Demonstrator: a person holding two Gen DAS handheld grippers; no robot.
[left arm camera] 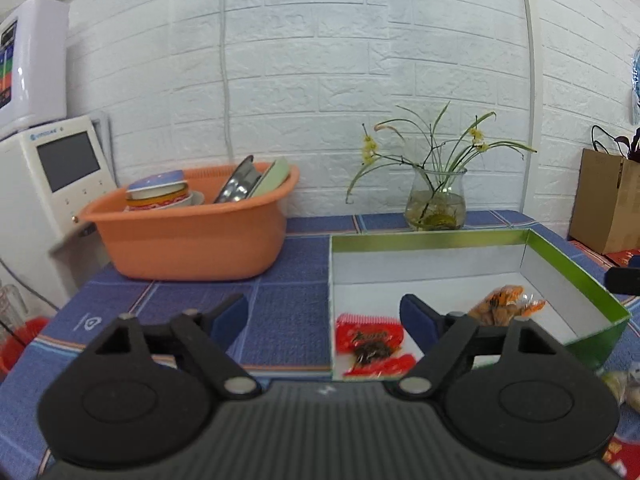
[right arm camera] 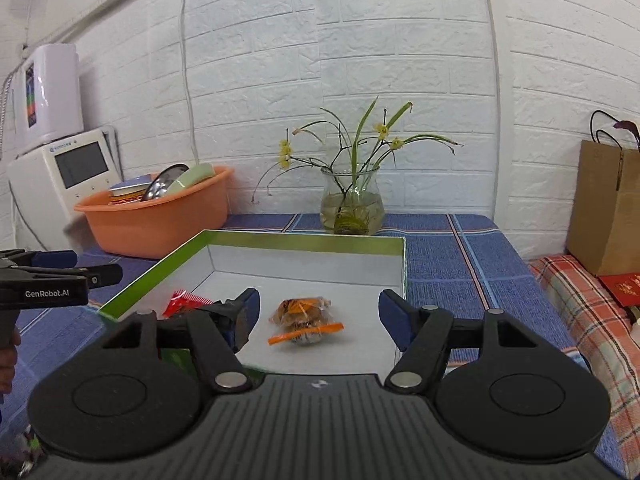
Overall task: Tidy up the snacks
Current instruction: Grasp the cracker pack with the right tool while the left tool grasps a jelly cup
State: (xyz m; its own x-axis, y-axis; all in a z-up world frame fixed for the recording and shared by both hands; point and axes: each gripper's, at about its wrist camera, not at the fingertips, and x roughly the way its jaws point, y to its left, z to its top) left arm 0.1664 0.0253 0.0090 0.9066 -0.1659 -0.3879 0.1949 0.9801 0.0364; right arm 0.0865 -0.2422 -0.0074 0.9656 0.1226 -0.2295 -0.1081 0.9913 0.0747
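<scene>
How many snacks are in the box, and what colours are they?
Red packet: 1
Orange packet: 1
Total in the green box: 2

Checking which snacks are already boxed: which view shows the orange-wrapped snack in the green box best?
The right wrist view: the orange-wrapped snack lies whole and sharp on the green box floor, between the open fingers. In the left wrist view the same snack is blurred and partly hidden behind that gripper's right finger.
</scene>
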